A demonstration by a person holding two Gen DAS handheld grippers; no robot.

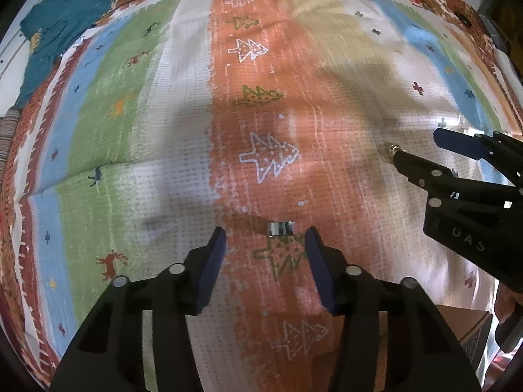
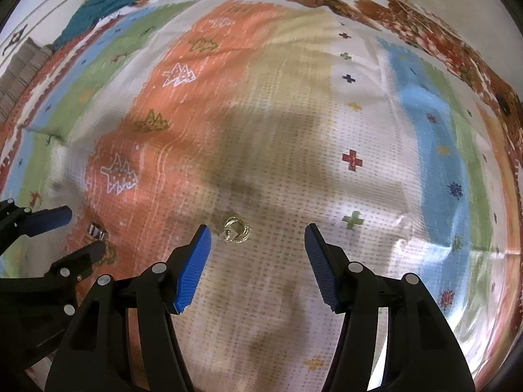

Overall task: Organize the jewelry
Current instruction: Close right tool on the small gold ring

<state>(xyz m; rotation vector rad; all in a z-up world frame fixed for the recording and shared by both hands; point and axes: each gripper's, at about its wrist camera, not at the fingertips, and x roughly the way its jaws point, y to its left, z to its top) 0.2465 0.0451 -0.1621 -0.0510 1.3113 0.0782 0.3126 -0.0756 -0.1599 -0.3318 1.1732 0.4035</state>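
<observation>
- On a striped bedspread (image 1: 183, 104), left wrist view: the left gripper (image 1: 265, 238) points down, jaws partly open, pads clear of a silver ring (image 1: 280, 228) lying between the fingertips, nearer the right pad.
- Far right, same view: the right gripper (image 1: 415, 150), one fingertip beside a gold ring (image 1: 392, 148); a teal cloth (image 1: 62, 23) lies far left.
- Right wrist view: the right gripper (image 2: 258, 238) stands wide, holding nothing; the gold ring (image 2: 236, 228) lies on the cloth between its pads, nearer the left one.
- Left edge, same view: the left gripper (image 2: 83, 228) brackets the silver ring (image 2: 97, 230).
</observation>
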